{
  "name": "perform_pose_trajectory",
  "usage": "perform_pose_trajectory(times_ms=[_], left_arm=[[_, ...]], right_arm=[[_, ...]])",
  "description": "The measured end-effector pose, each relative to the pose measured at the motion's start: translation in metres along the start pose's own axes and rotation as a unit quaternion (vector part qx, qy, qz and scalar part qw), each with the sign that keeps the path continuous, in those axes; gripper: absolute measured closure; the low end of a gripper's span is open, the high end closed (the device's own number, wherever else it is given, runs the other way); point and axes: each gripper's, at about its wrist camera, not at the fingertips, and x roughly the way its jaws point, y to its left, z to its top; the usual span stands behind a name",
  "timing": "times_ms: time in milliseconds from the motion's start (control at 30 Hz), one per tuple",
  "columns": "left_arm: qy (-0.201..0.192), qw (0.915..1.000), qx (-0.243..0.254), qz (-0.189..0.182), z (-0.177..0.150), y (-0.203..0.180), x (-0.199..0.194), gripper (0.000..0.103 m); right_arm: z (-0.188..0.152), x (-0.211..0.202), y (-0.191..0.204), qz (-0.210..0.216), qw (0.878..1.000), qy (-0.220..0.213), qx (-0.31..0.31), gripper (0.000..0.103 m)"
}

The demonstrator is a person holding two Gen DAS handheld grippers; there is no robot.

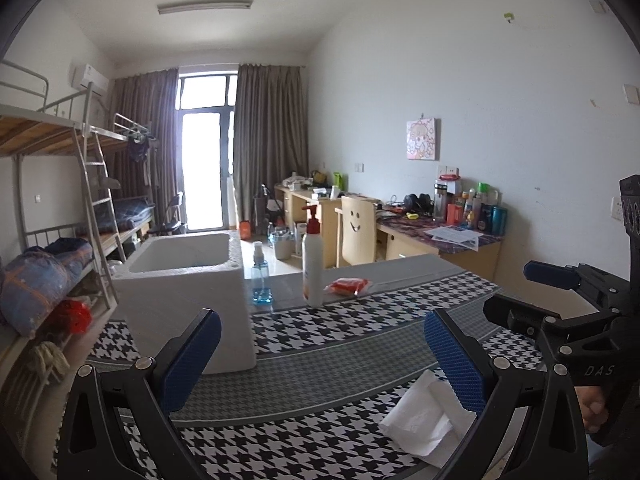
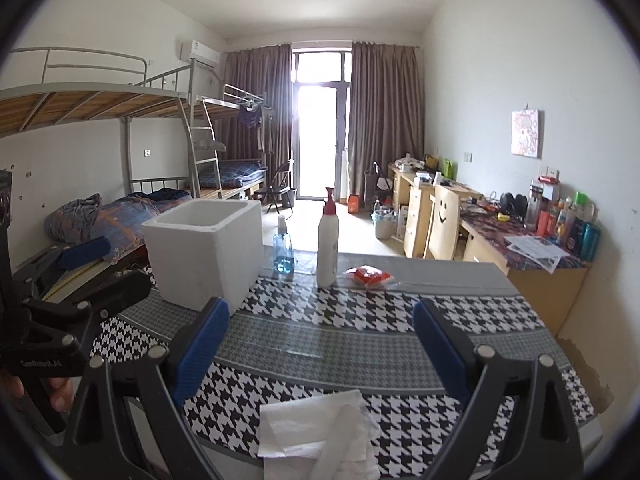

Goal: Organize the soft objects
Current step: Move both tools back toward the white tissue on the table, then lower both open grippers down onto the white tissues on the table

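With jaws wide, the right hand-held gripper (image 2: 316, 354) should descend squarely over the crumpled white paper tissue (image 2: 320, 436) before the white foam box (image 2: 204, 252); the left hand-held gripper (image 1: 320, 354) is equally wide.

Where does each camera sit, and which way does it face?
Left wrist: on the left gripper, low over the table, facing the window; the right gripper and a hand show at right.
Right wrist: on the right gripper, facing the same way; the left gripper and a hand show at left.
Shared: foam box, lotion bottle, spray bottle, red packet, paper towel.
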Motion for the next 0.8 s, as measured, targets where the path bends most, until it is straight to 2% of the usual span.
perform_pose_trajectory(times_ms=[433,800], left_arm=[[0.034,0.9990,-0.005,-0.027,-0.016,-0.009,0.014,0.001],[0.061,0.9974,0.000,-0.039,-0.026,-0.019,0.025,0.001]], right_arm=[[-0.031,0.000,-0.014,-0.025,0.999,0.027,0.011,0.008],[-0.052,0.007,-0.029,-0.028,0.996,0.060,0.055,0.008]])
